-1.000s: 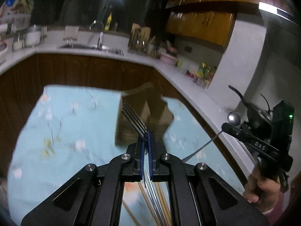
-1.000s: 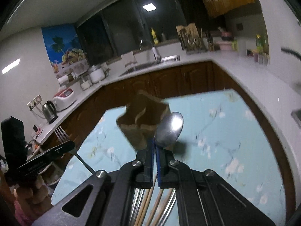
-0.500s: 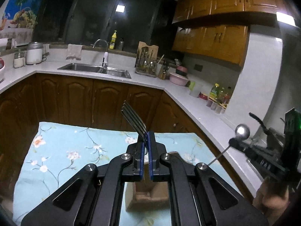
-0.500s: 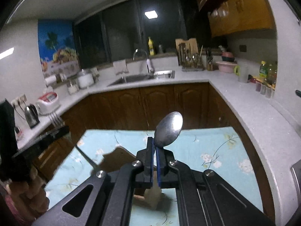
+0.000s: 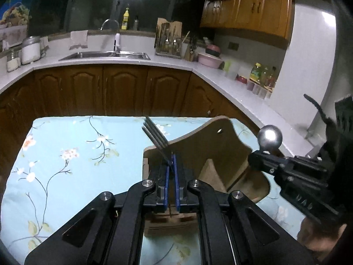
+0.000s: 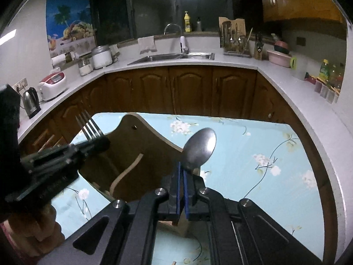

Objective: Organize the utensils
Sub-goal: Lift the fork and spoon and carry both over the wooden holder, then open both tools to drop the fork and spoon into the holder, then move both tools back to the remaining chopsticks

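Pinching a fork (image 5: 155,135) in the left claw (image 5: 171,172) and a spoon (image 6: 199,149) in the right claw (image 6: 181,176), both poised over the wooden holder (image 5: 211,154) on the worktop (image 5: 72,154), either handle might catch the divider and tip it.

Shiny grey metal spoon (image 6: 199,149); duller steel four-tined fork (image 5: 157,137); matt tan wooden utensil holder (image 5: 211,152); smooth floral pale-blue bench cloth (image 5: 72,154).

No lettering, label or number is sharp enough to read.
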A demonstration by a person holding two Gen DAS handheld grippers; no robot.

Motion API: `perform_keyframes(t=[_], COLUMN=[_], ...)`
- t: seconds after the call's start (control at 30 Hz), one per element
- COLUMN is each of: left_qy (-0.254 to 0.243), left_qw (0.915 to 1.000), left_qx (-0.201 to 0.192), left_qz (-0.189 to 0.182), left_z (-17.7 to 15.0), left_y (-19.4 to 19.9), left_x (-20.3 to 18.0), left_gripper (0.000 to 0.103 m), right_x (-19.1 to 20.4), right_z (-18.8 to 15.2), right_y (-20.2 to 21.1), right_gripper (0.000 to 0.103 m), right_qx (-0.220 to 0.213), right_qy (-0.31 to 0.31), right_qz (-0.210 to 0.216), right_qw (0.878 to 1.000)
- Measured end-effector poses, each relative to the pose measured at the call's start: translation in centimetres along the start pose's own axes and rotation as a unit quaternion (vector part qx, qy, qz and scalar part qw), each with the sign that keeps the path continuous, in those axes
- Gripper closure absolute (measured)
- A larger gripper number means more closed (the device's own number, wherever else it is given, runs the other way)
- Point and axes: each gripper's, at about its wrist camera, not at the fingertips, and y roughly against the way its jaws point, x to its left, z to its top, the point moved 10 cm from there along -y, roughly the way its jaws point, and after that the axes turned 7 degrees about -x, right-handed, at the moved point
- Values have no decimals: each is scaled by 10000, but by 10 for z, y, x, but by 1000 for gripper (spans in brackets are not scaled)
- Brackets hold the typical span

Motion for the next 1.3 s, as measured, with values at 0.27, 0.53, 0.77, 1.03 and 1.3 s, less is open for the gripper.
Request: perform_keyframes(t=[0.27,0.53,0.77,1.03,1.3], left_qy=[27,110,351,579,917], left_qw=[10000,9997,9983,9956,9933], left_qx=[54,-179,-459,-578,-89], left_qz=[24,105,111,461,704], left_z=[-1,8,0,-41,-108], left_y=[1,31,90,169,205], left_x=[1,-3,0,13,29], left_gripper=[100,43,20,10,10], right_x=[-4,-11,-27,-30,-21], right_z=[-1,4,-2,-28,-81], right_y=[1,19,67,151,197], right_gripper=[96,43,30,7,5], right_qx=[33,-96,-449,-1088,-1102], right_qy=[-165,-443,-944,-1107,-1244], right_qz=[56,62,114,57,-10], right_qw=[9998,9990,9945,9879,9861])
